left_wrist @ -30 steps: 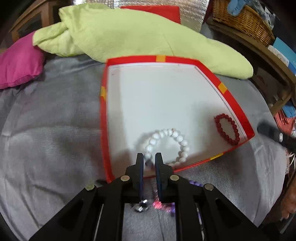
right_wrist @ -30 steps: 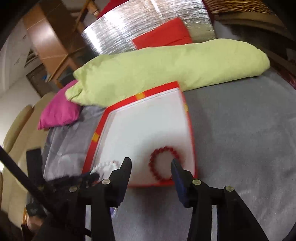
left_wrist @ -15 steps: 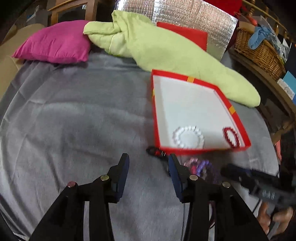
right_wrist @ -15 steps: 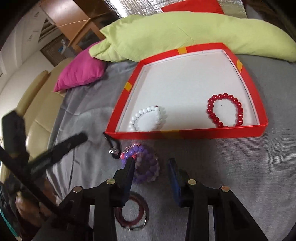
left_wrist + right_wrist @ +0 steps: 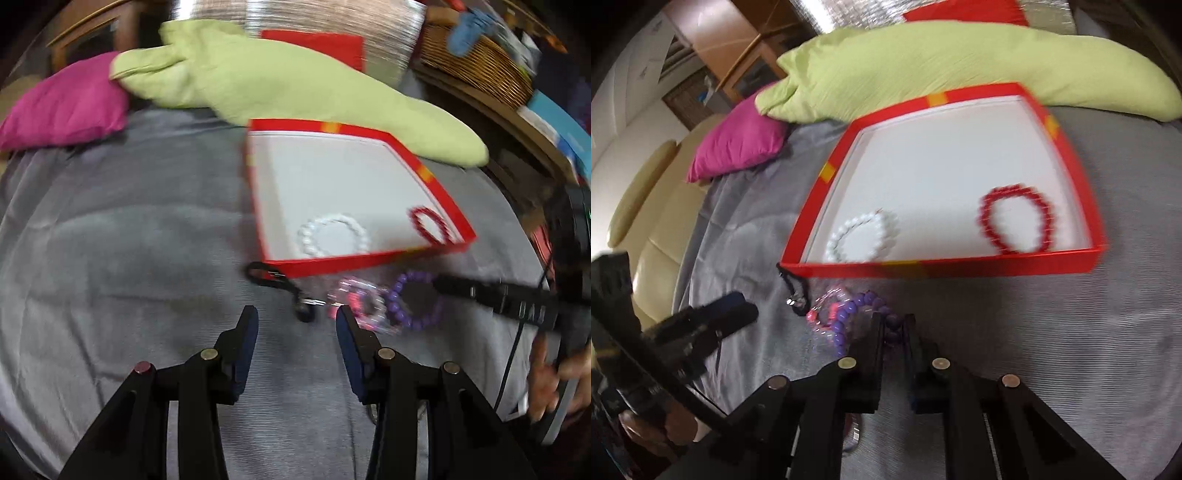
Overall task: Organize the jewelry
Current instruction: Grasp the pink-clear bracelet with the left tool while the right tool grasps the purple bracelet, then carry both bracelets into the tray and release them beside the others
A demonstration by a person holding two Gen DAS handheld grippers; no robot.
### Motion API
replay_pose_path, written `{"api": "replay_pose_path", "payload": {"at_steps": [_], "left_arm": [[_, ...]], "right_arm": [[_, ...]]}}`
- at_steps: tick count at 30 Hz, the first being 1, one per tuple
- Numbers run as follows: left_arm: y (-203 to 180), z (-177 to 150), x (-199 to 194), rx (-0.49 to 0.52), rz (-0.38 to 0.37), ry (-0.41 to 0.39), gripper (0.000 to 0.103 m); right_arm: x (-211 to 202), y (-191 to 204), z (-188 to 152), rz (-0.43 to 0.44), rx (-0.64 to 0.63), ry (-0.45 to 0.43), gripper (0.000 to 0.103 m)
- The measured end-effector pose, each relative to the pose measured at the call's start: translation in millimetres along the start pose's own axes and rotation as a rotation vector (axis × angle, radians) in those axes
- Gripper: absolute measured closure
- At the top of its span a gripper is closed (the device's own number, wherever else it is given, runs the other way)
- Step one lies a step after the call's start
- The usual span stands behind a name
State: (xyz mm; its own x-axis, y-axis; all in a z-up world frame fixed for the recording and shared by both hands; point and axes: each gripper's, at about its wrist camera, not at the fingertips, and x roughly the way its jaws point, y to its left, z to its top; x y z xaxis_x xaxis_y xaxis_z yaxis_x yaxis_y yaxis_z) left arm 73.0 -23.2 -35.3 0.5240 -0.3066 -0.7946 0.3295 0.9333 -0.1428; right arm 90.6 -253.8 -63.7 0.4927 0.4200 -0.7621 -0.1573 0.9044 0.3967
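Note:
A red tray (image 5: 351, 266) (image 5: 960, 267) with a white floor lies on the grey cloth. In it lie a white bead bracelet (image 5: 306, 240) (image 5: 836, 242) and a red bead bracelet (image 5: 417, 218) (image 5: 986, 221). In front of the tray sit a black cord with a pendant (image 5: 266, 275) (image 5: 794, 291), a pink and clear bracelet (image 5: 354, 299) (image 5: 823, 314) and a purple bead bracelet (image 5: 413, 325) (image 5: 846, 317). My right gripper (image 5: 893, 321) is shut on the purple bracelet's beads. My left gripper (image 5: 295, 317) hangs open and empty just short of the pendant.
A long green pillow (image 5: 295, 85) and a magenta pillow (image 5: 62, 107) lie behind the tray. A wicker basket (image 5: 480, 62) stands on a wooden shelf at the right. A beige sofa (image 5: 646, 221) borders the cloth on the left. A dark bangle (image 5: 855, 428) shows partly under my right gripper.
My left gripper opened, left the white bracelet in the tray and drew back. My right gripper came down in front of the tray and shut on the purple bracelet.

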Motion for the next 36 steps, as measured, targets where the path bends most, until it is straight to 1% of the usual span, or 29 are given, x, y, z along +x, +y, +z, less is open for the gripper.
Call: {"api": "replay_pose_path", "payload": {"at_steps": [2,5,7,10,14,16,17,19,22,28,30,33,34,36], "left_arm": [[-12,-1,4,0.051,-0.02,0.007,0.058],[-29,-2,10,0.115,-0.053,0.02,0.058],[-38,0,16,0.136,-0.079,0.031,0.058],[-47,0,25,0.139,-0.117,0.058,0.058],[-53,1,40,0.125,-0.119,0.084,0.059],[-57,1,42,0.133,-0.117,0.083,0.067],[-58,2,44,0.136,-0.11,0.085,0.07],[-56,3,48,0.126,-0.105,0.099,0.08],[-53,4,49,0.117,-0.099,0.099,0.085],[-50,4,50,0.111,-0.106,0.117,0.086],[-51,3,50,0.118,-0.105,0.115,0.086],[-51,2,49,0.124,-0.106,0.111,0.086],[-50,3,49,0.122,-0.106,0.108,0.09],[-48,2,47,0.122,-0.101,0.104,0.092]], "right_arm": [[-9,-11,0,-0.003,0.025,-0.003,0.092],[-17,-29,0,-0.036,0.059,0.004,0.092],[-17,-39,-1,-0.049,0.085,0.019,0.092],[-16,-51,-2,-0.069,0.109,0.038,0.092],[-16,-54,-2,-0.07,0.109,0.043,0.092],[-16,-54,-2,-0.073,0.104,0.047,0.092],[-16,-55,-3,-0.075,0.103,0.05,0.092],[-17,-58,-5,-0.077,0.108,0.053,0.092],[-19,-61,-5,-0.082,0.118,0.053,0.092],[-15,-57,-4,-0.106,0.104,0.065,0.092],[-12,-53,-5,-0.124,0.084,0.075,0.089],[-10,-46,-5,-0.136,0.047,0.065,0.089],[-9,-44,-6,-0.14,0.036,0.063,0.089],[-10,-43,-6,-0.144,0.028,0.055,0.091]]}}
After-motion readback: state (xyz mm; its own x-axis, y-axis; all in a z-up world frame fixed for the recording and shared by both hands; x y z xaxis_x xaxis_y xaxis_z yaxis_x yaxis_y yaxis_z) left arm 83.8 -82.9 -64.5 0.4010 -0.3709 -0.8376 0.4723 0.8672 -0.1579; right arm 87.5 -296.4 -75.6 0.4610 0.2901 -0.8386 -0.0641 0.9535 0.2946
